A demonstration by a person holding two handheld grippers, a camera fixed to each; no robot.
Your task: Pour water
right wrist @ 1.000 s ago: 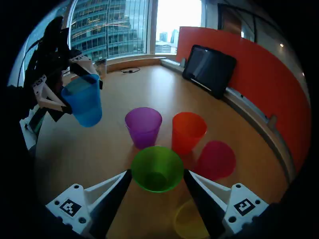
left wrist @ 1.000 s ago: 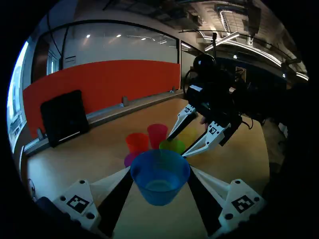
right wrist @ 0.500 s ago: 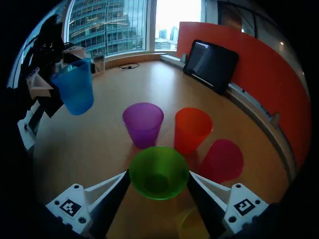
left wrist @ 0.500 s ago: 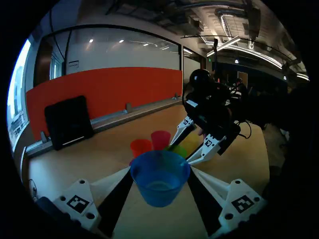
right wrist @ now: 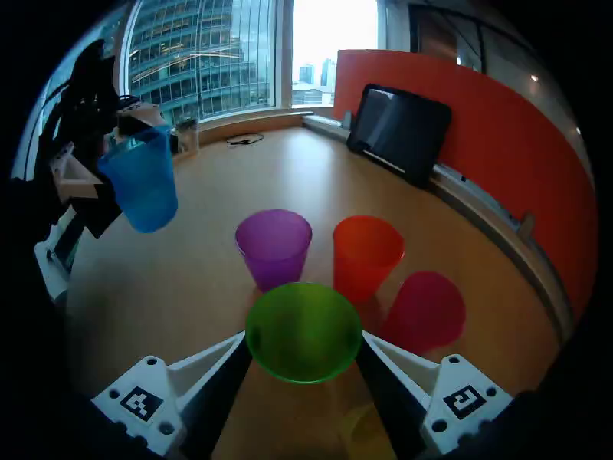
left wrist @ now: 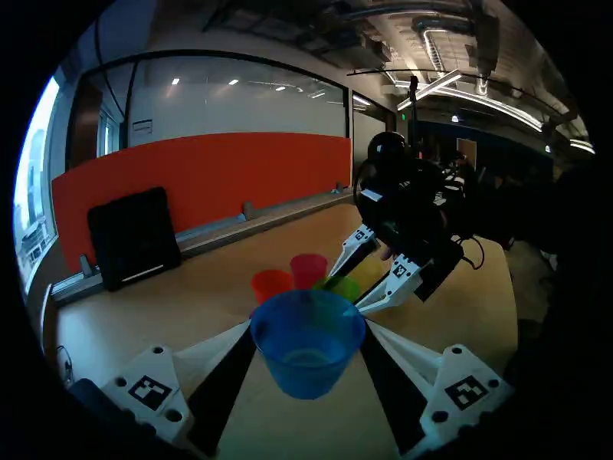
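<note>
Desk (right wrist: 230,192) sits below both tools. Left tool (left wrist: 308,328) pinches the blue cup (left wrist: 308,364), a little water inside. Right tool (right wrist: 303,339) pinches the green cup (right wrist: 303,322), which looks empty. Step looks like pre-pour, cups well apart. Next: bring blue rim over green, tilt slowly.

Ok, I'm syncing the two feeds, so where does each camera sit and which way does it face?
Left gripper view: rides the left gripper, faces the orange wall; its own fingers grip the blue cup.
Right gripper view: rides the right gripper, faces the windows; its own fingers grip the green cup.
Shared: both grippers, both held cups, the orange cup and red cup on the table.
</note>
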